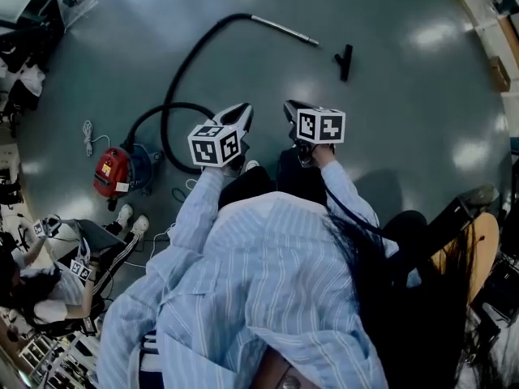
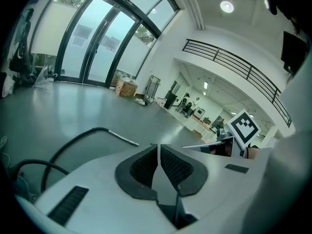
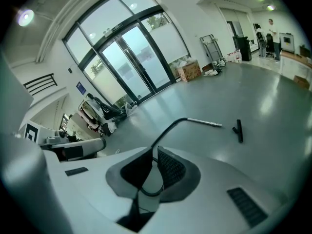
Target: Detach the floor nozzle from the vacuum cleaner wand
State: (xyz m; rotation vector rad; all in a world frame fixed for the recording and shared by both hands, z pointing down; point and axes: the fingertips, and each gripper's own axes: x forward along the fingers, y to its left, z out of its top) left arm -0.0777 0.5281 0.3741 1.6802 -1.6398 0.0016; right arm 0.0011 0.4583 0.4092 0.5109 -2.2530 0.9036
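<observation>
Between the ribbed pads of the left tongs (image 2: 158, 149) nothing is caught; the pads are pressed together and only a thin line shows between them. The right tongs (image 3: 155, 154) are pressed together and empty too. The dark line that meets their pads is the hose (image 1: 182, 71), which lies far behind them on the floor (image 1: 405, 120). Both tongs are held side by side in front of the person's body, well apart from the vacuum parts.

I judge that the separation is already made, because the floor nozzle (image 1: 344, 61) lies alone, near the free end of the wand (image 1: 284, 29) but not touching it. The careful way now is to leave the two parts as they lie. If they must be handled again, the tongs should be spread before they come down. One pair would go on the metal tube close to its end and the other on the neck of the nozzle. Any pull should go along the line of the tube, not sideways.

The nozzle is small, black and shaped like a T, with a short neck and a narrow bar, and it lies flat on the glossy grey-green floor. The wand is a thin, straight, bright metal tube. The black hose runs from it in a loop to the red and blue vacuum body (image 1: 113, 173).
</observation>
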